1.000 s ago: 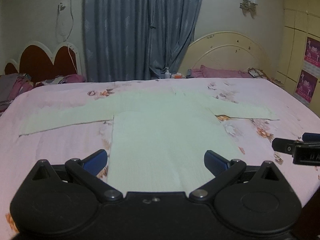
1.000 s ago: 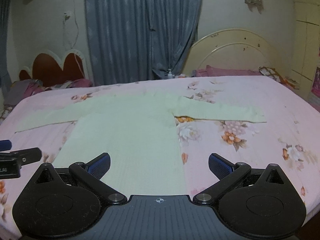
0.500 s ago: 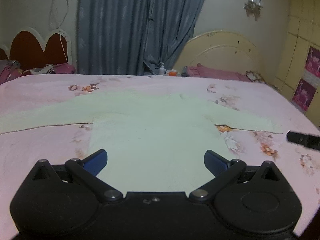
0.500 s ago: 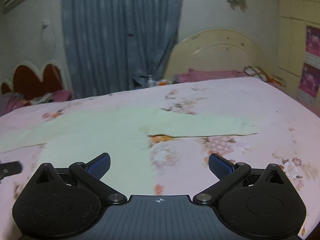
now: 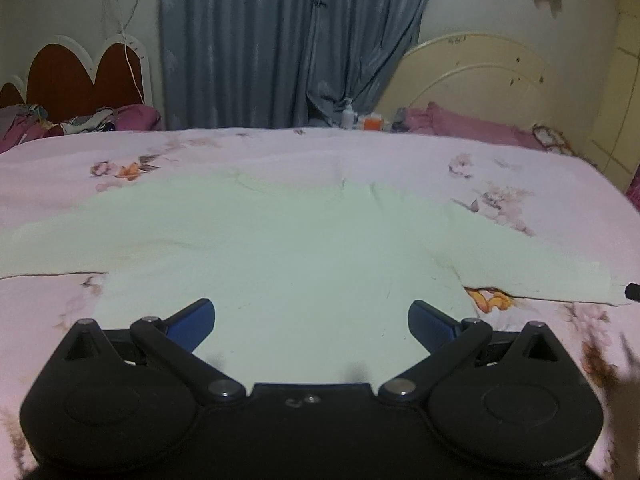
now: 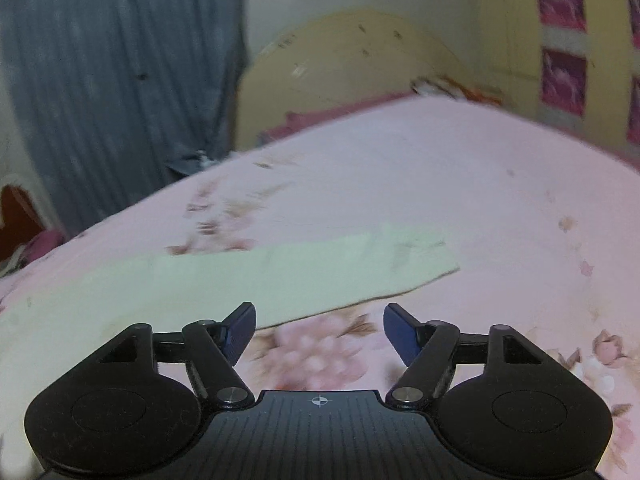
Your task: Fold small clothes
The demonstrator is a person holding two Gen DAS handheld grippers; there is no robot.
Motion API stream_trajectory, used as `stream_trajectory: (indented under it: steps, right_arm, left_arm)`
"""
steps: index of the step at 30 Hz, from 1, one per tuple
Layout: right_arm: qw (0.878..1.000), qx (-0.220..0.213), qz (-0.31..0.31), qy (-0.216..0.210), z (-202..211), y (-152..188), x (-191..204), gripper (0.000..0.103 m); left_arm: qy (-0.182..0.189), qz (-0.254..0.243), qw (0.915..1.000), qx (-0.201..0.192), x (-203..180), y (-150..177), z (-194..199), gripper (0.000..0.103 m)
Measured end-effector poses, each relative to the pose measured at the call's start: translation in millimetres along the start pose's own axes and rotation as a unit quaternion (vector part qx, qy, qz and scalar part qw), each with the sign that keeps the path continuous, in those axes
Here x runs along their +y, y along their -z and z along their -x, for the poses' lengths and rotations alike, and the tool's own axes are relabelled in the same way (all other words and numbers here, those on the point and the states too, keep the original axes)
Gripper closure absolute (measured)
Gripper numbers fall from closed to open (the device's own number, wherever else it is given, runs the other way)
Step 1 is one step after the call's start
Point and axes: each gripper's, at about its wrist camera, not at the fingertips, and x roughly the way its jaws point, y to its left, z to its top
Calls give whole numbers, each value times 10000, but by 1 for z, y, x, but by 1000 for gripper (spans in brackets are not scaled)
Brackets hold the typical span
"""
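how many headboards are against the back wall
2. A red scalloped headboard stands left of the blue curtain; a cream arched headboard stands right of it. None seems hidden.

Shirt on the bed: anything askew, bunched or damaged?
Nothing stands out. The pale green shirt lies flat on the floral bedsheet, sleeves spread to both sides. The right sleeve looks flat too, though that view is blurred.

bed (image 5: pixel 552 184): pink floral sheet | on it: pale green long-sleeved top (image 5: pixel 288 248) spread flat, sleeves out | far-edge pillows (image 5: pixel 460 122), apparently maroon
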Motion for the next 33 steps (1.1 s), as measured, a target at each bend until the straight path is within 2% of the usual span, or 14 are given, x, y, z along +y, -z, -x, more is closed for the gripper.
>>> stream_trajectory:
  steps: [2,3,4,5,9,16,18,19,21,23,24,26,29,33]
  right_arm:
    - [9997,30,-244,24,-17,-6,-18,35]
    - [9993,71,-361,66,-27,-8,-28,40]
    - [9986,129,-506,98,-36,-10,-37,52]
    - [9978,169,-638,106,-43,-11,-45,54]
    - [9915,307,-1254,143,-68,-13,-85,54]
    - [9883,83,-1523,-73,-73,-16,-105,54]
    - [9901,95,-1399,32,-77,-17,-102,71]
    - [9906,40,-1363,89,-73,-18,-103,102]
    - [9931,-313,-1120,125,-60,-23,-98,101]
    - [9931,174,-1093,377,-74,-21,-103,101]
    - [9910,225,-1271,347,-76,-19,-108,102]
    - [9923,82,-1176,370,-67,-24,-100,101]
    - [9949,-150,-993,61,-51,-29,-72,101]
    - [9975,-156,-528,-437,-39,-29,-6,101]
  left_arm:
    - [-30,-30,10000,49,-7,-2,-12,0]
    - [-46,-49,9999,84,-11,-2,-18,0]
    - [-72,-81,9998,149,-14,-2,-24,0]
    - [-105,-117,9997,209,-17,-2,-30,0]
    - [-217,-133,9991,340,-21,-2,-42,0]
    - [-357,-102,9986,389,-25,-10,-50,0]
    - [-308,34,9989,340,-22,-13,-49,0]
    - [-263,203,9990,289,-16,-16,-47,0]
    - [-281,396,9987,153,-6,-19,-43,0]
    - [-407,407,9982,173,3,-20,-44,0]
    - [-405,386,9980,299,10,-21,-46,0]
    - [-400,417,9975,397,24,-19,-47,0]
    - [-395,374,9973,488,43,-16,-46,0]
    - [-350,316,9973,572,76,-8,-46,0]
